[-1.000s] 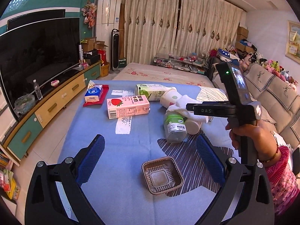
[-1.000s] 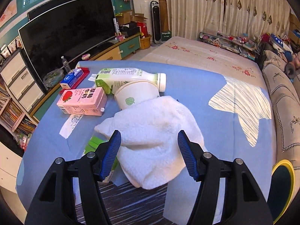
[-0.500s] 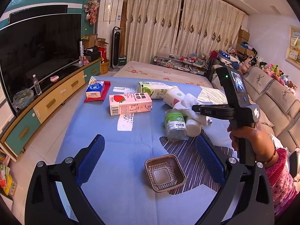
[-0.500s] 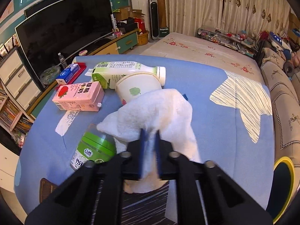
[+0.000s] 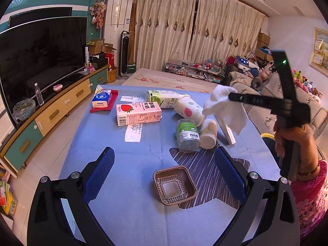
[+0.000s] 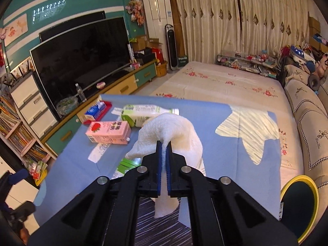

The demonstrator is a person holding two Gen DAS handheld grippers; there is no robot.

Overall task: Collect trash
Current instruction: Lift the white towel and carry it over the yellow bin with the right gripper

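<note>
Room bright, warm daylight glowing through closed curtains (image 5: pixel 196 28) far beyond claws. Sunlit patch on blue cloth (image 6: pixel 248 131) right of right gripper (image 6: pixel 163 157). Strong fisheye bending, dark vignette at corners. TV screen (image 6: pixel 82 55) dark, faint reflections. Focus sharp, no motion blur.

"Vinda" on the blue tissue pack (image 5: pixel 101 99) — "草莓牛奶" on the pink carton (image 5: pixel 137 113)
</note>
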